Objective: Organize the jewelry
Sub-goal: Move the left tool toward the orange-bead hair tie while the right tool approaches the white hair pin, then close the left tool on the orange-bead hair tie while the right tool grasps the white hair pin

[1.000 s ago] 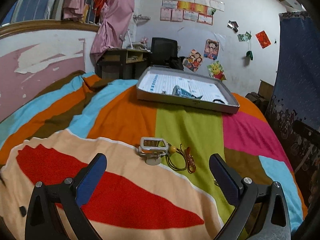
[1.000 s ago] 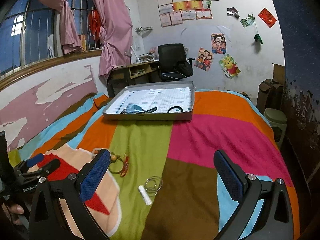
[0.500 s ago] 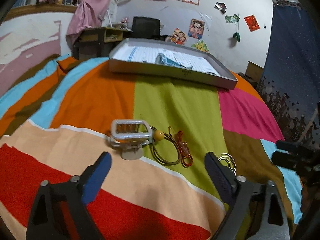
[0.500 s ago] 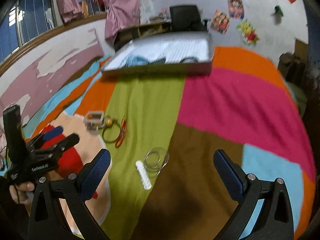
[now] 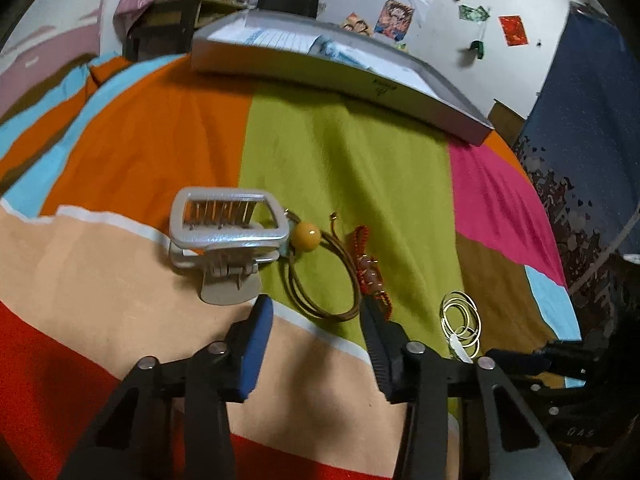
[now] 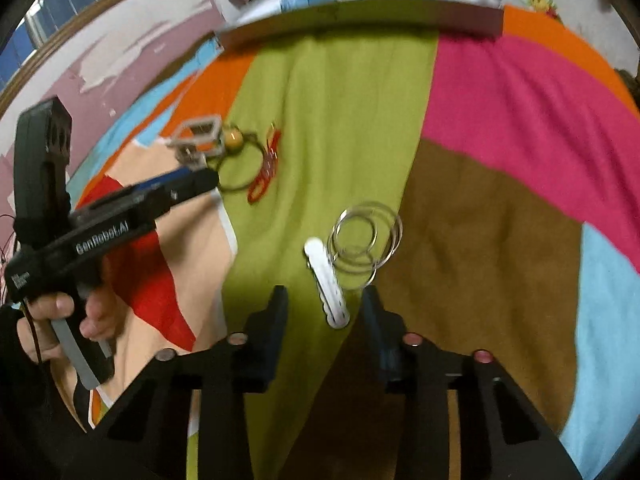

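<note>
- Striped bedspread [image 5: 340, 152]; grey tray [image 5: 400, 84] at far end.
- Left gripper [image 5: 316, 312]: jaws closing, nothing pinched; brown cord loop [image 5: 320, 284] just ahead, silver hair claw [image 5: 224, 240] far-left.
- Right gripper [image 6: 324, 300]: jaws closing, flanking white clip [image 6: 328, 284], apart; wire rings [image 6: 364, 240] beyond.

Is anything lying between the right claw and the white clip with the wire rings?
Nothing visible does. The right claw points down at the white clip, its jaws closing either side of the clip's near end but not pressing on it. The wire rings lie just beyond. Only bare blanket surrounds them.
</note>
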A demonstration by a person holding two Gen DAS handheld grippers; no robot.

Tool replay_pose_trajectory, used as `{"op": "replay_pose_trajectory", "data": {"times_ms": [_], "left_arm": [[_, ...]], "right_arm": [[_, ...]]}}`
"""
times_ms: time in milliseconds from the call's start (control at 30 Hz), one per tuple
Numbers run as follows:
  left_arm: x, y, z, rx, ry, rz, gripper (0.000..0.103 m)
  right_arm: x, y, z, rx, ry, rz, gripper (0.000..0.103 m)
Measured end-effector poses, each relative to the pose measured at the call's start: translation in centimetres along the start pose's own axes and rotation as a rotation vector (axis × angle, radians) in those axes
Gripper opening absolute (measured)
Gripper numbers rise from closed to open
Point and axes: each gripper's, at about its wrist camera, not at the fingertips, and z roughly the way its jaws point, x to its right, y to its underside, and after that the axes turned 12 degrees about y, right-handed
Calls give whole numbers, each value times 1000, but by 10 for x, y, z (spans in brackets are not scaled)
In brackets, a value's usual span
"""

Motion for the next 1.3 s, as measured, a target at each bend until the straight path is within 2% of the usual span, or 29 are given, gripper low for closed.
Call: {"op": "replay_pose_trajectory", "data": {"times_ms": [167,300,367,467,533,733,1000,1167,1300], "left_arm": [[-10,0,10,-18,13,-57,30],[-14,-3,16,-22,15,-74,23],[-16,-2,18,-28,6,-85,11],[-18,-1,17,-33,19,-111,4],[-19,1,15,-37,26,-124,4],[-4,5,-4,-49,52,-122,3],[13,-5,-32,-59,104,-171,3],[27,-23,-45,-65,120,-142,3],[43,-48,-52,-49,108,-85,3]], "right_arm": [[-8,0,15,-41,6,-2,19],[-20,-1,24,-46,10,-26,15],[-23,-3,26,-34,18,-38,12],[-25,-6,28,-23,14,-30,9],[-26,-10,30,-19,4,-20,4],[-20,-13,22,24,-34,12,4],[-16,-24,-7,162,-77,14,4],[-4,-32,-31,267,-80,36,4],[9,-41,-50,360,-47,39,4]]}}
